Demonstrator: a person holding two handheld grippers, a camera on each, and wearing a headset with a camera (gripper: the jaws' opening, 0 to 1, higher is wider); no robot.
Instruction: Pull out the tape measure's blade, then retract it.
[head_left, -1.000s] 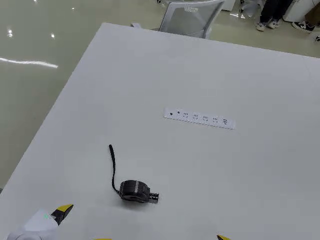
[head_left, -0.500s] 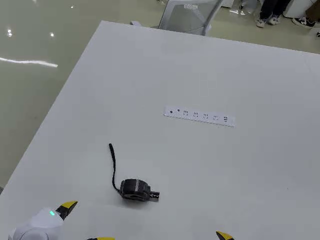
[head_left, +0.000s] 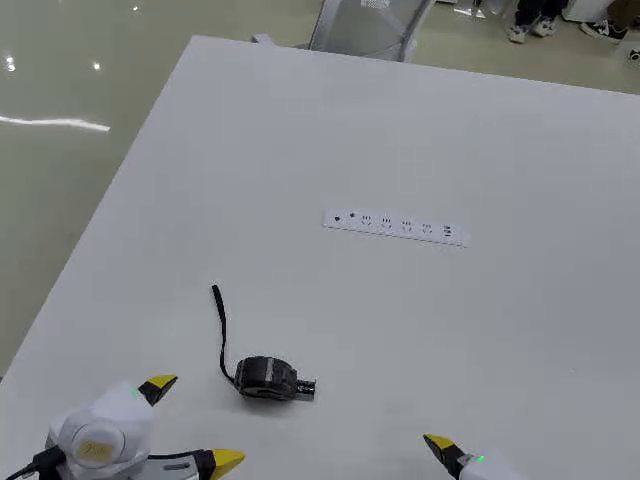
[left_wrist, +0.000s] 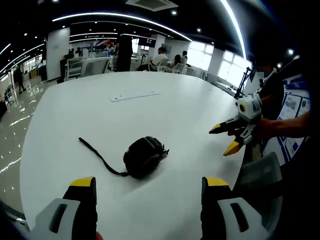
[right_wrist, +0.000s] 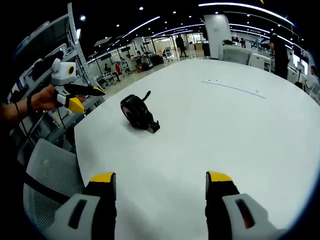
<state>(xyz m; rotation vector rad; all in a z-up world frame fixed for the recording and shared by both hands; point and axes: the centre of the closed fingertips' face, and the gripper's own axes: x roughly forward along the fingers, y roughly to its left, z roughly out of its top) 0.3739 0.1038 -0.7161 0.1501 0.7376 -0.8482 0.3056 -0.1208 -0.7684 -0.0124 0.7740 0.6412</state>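
Head view: the tape measure (head_left: 268, 377) is lying on the white bench (head_left: 400, 130) in the lower left part of the frame. It is a dark case, and its blade tip (head_left: 309, 388) is sitting right at the case mouth, pointing toward frame right. Its black wrist strap (head_left: 220, 325) is trailing from the case toward the upper left, flat on the bench.

The left tongs (head_left: 192, 422) are hovering at the bottom left of the frame, near the case but apart from it. Their yellow-tipped jaws are standing wide and gripping nothing.

The right tongs (right_wrist: 161, 177) are showing in the right gripper view with jaws spread wide across the bottom of the frame, nothing between them. The tape measure is lying well ahead of them, in the upper left of centre.

In the left gripper view the case is sitting just above and between the jaws, not touching them.

A white power strip (head_left: 395, 224) is lying mid-frame in the head view, well apart from the tape measure. A chair (head_left: 365, 25) is standing beyond the bench's far edge at the top.
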